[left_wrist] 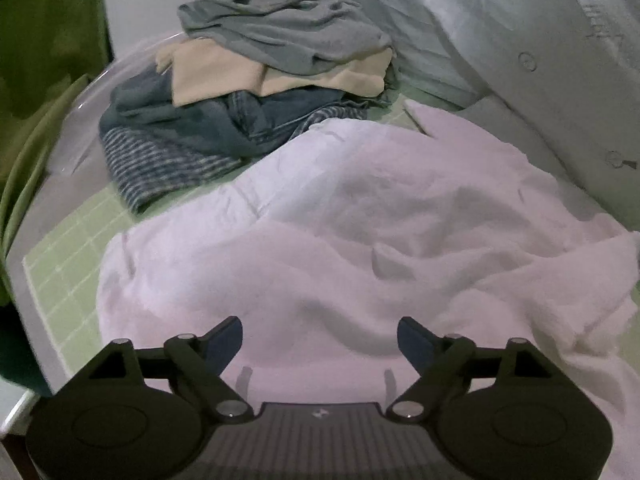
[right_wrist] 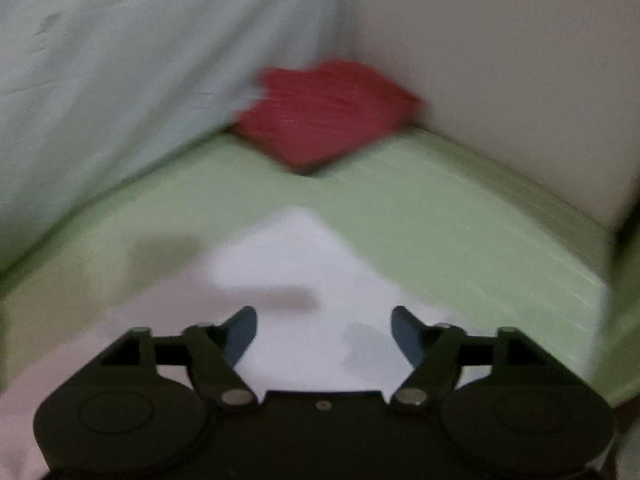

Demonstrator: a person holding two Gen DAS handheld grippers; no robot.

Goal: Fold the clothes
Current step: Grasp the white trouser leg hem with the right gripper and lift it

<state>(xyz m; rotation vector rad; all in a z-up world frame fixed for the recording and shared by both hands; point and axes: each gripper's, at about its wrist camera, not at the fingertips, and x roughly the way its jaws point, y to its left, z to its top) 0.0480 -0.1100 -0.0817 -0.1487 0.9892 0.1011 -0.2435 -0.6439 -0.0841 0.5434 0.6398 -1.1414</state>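
Note:
A crumpled white garment (left_wrist: 360,232) covers most of the green checked surface (left_wrist: 72,272) in the left wrist view. Just above its near edge my left gripper (left_wrist: 320,340) stands open, with nothing between the fingers. In the blurred right wrist view a corner of the same white garment (right_wrist: 288,264) lies flat on the green surface (right_wrist: 460,232). My right gripper (right_wrist: 324,332) hovers over that corner, open and holding nothing.
A pile of clothes stands at the back left: a grey top (left_wrist: 280,20), a beige piece (left_wrist: 224,72), denim (left_wrist: 192,120) and a striped knit (left_wrist: 168,168). Pale bedding (left_wrist: 520,40) rises at the right. A folded red cloth (right_wrist: 324,116) lies in the far corner.

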